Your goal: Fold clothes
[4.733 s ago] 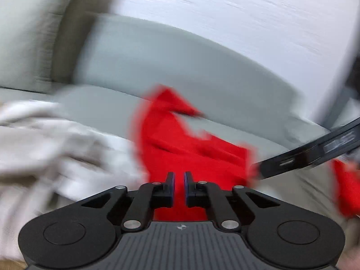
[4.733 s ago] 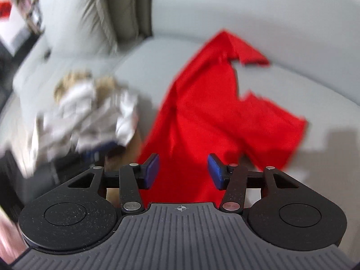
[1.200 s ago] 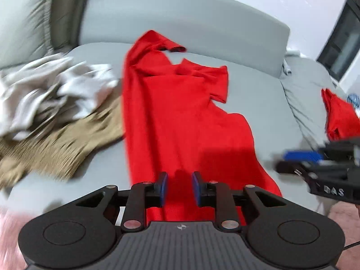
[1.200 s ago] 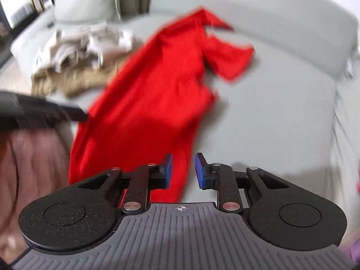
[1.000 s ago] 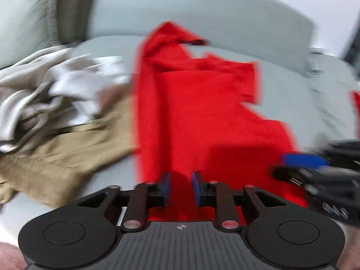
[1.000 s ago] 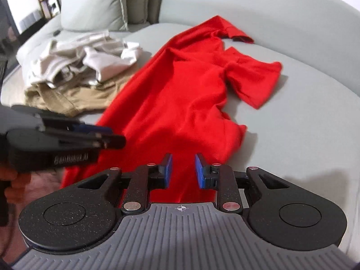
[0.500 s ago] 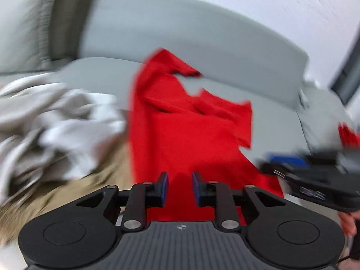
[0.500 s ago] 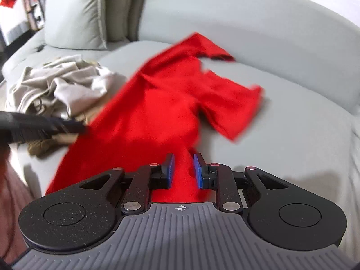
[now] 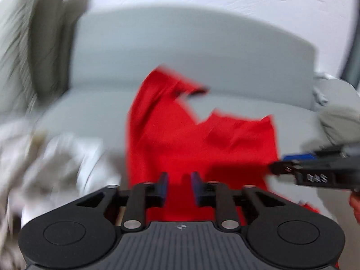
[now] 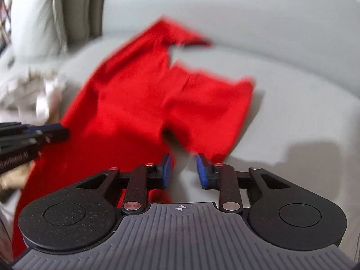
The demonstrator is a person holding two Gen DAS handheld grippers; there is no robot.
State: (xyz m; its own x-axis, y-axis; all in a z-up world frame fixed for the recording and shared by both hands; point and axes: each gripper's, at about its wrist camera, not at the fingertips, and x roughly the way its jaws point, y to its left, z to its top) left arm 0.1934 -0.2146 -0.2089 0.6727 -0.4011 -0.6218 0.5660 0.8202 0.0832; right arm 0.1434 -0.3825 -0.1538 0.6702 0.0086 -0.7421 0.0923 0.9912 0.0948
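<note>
The red shirt is lying spread on the grey sofa, collar at the far end and hem nearest, with a heap of pale clothes to its left. Both the left gripper and the right gripper are hovering over the near part, jaws just opening and nothing between them. To fold cleanly, each should probably be taking a near hem corner, pinching one layer only and carrying it evenly toward the collar.

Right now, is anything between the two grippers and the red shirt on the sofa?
Nothing visible. The red shirt lies directly ahead of the left gripper and right gripper; both are open and empty.
</note>
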